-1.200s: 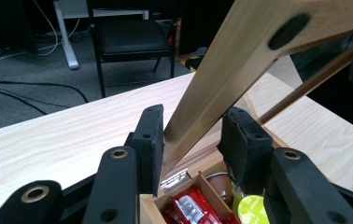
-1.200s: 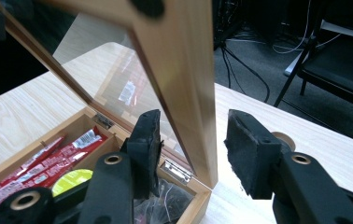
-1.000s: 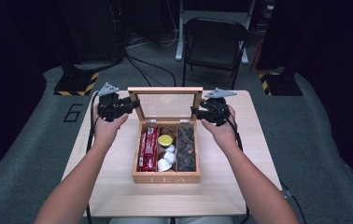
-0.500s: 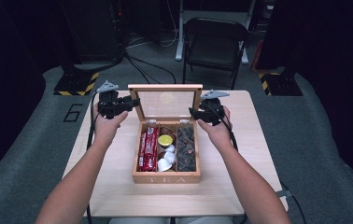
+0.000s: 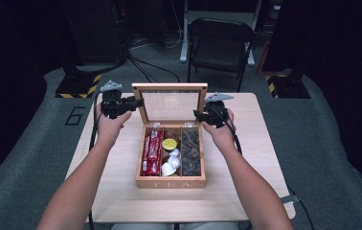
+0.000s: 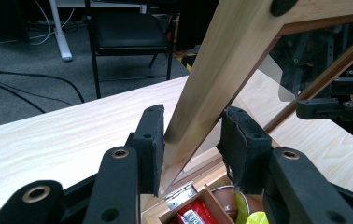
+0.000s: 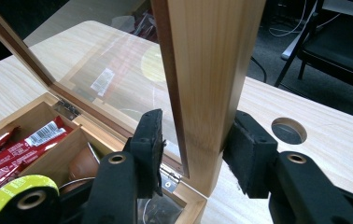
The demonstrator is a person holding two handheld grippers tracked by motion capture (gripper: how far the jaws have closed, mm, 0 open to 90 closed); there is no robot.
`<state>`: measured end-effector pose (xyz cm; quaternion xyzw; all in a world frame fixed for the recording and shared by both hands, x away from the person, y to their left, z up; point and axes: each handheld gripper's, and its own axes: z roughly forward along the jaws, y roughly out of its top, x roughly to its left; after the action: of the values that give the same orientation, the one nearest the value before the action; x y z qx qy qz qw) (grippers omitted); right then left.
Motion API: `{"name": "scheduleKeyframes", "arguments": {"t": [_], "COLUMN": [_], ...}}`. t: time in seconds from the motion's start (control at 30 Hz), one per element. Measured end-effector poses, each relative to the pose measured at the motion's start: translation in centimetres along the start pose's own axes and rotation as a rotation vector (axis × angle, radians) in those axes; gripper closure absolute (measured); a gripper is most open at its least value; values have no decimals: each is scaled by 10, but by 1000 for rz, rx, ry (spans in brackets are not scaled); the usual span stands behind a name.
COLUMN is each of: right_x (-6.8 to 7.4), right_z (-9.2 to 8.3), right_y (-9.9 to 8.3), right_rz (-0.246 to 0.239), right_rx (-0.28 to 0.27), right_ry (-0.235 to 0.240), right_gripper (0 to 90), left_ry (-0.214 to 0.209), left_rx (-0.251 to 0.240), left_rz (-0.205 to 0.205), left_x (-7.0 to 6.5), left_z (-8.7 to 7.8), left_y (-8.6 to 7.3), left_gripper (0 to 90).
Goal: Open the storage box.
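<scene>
A wooden tea box (image 5: 169,182) stands mid-table with its glass-paned lid (image 5: 169,87) raised upright. Inside lie red packets (image 5: 152,152), a yellow-topped pod (image 5: 170,143), white pods (image 5: 171,163) and dark packets (image 5: 190,151). My left gripper (image 5: 138,102) is shut on the lid's left frame (image 6: 202,93), both pads (image 6: 150,140) against the wood. My right gripper (image 5: 198,115) straddles the lid's right frame (image 7: 202,70) low near the hinge. Its jaws have just been closing: one pad (image 7: 249,154) touches the wood, and a thin gap remains at the other.
The light wooden table (image 5: 246,182) has bare room on both sides of the box and a round cable hole (image 7: 289,130) near the right gripper. A black folding chair (image 5: 220,45) and floor cables stand beyond the far edge.
My right hand has sunk slightly and edged in toward the lid's right frame. The left hand and the lid have stayed put.
</scene>
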<state>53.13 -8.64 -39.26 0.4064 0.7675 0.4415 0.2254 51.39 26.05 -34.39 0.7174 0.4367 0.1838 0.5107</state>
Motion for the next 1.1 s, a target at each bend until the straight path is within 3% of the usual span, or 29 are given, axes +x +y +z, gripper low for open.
{"name": "scheduleKeyframes", "arguments": {"t": [0.3, 0.5, 0.87, 1.1], "right_x": [-4, -7, -13, -18], "right_z": [0, 3, 10, 18], "right_y": [0, 1, 8, 12], "right_rz": [8, 5, 15, 68], "right_rx": [-2, -6, 27, 47], "right_ry": [5, 3, -14, -15], "right_gripper": [604, 614, 654, 653], "left_ry": [2, 5, 3, -5], "left_rx": [14, 26, 26, 24], "left_rz": [-24, -16, -26, -24], "left_x": [2, 3, 4, 3], "left_z": [3, 1, -14, -25], "left_y": [-5, -11, -25, -34], "left_gripper": [594, 560, 552, 551]}}
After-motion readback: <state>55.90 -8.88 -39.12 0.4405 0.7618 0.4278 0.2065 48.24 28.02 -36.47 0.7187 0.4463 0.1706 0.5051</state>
